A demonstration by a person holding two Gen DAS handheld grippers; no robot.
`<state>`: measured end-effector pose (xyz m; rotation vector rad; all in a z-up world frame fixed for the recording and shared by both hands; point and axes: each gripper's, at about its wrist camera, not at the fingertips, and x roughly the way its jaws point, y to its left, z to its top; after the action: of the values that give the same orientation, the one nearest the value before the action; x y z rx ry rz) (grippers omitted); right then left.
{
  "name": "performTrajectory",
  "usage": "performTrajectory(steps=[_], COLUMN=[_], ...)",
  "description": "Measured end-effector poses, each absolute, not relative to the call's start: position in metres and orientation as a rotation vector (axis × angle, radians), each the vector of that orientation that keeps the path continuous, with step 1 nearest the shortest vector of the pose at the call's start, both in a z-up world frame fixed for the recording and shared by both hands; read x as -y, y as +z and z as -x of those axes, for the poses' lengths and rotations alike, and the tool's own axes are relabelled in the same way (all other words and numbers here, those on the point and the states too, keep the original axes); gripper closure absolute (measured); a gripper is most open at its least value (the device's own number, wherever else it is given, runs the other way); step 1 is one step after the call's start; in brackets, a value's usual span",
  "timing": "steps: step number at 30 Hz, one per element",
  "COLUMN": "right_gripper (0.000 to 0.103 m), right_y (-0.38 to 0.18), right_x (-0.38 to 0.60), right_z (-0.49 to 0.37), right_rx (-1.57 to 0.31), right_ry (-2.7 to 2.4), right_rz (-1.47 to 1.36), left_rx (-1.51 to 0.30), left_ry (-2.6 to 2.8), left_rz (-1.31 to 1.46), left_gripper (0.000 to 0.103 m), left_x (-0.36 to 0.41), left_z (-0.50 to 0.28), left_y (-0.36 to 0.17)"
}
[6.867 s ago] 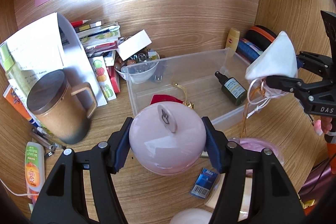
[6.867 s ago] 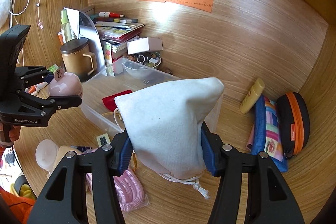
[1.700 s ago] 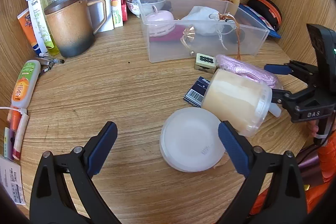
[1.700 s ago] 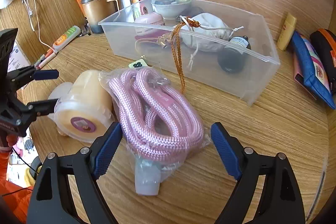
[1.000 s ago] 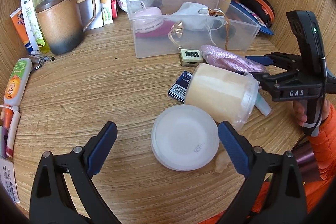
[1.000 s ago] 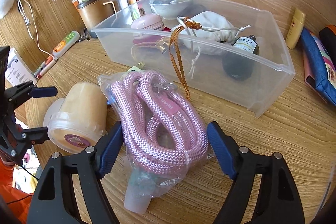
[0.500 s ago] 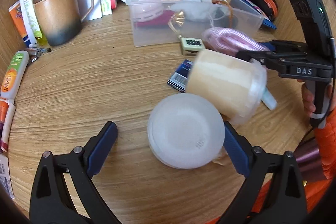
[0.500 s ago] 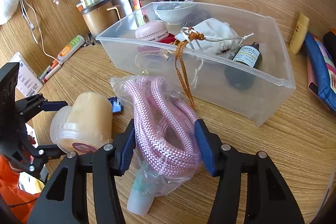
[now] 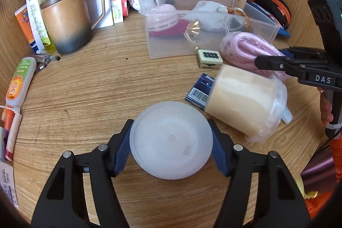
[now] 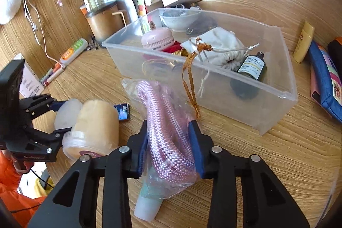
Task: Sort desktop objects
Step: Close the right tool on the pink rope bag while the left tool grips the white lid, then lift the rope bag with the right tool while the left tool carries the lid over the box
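Both grippers angle down at the wooden desk (image 9: 85, 89). The left gripper (image 9: 171, 142) is closing on a white lid (image 9: 171, 140); the right gripper (image 10: 168, 142) is closing on a bagged pink rope (image 10: 168, 129) beside the clear bin (image 10: 213, 82).

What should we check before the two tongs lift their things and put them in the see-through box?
1. Left tongs around the round white lid: ok, blue pads on both sides, jaws closing.
2. Right tongs on the bagged pink rope: ok, pads squeezing it, jaws closing.
3. Room in the clear box: ok, bare floor at its near right corner beside the dark bottle.
4. Orange cord dangling over the box wall: not ok, it hangs by the rope and might snag.
5. Tan tub lying beside the lid: cannot tell whether it touches it.
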<state>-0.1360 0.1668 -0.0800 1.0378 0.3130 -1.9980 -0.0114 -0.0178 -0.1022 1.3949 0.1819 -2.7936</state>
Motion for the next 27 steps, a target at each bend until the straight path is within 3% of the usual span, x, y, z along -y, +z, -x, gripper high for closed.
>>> performTrajectory(steps=[9, 27], right_gripper=[0.081, 0.084], right_y=[-0.061, -0.027], right_x=[-0.175, -0.179], right_z=[0.133, 0.123], right_rx=[-0.254, -0.311], right_ry=[-1.994, -2.062], right_rz=[-1.003, -0.949], left_rx=[-0.252, -0.187], left_ry=[-2.778, -2.875], left_rz=[-1.376, -1.236], left_gripper=[0.038, 0.038], left_x=[0.031, 0.032], left_z=[0.018, 0.039], left_y=[-0.097, -0.051])
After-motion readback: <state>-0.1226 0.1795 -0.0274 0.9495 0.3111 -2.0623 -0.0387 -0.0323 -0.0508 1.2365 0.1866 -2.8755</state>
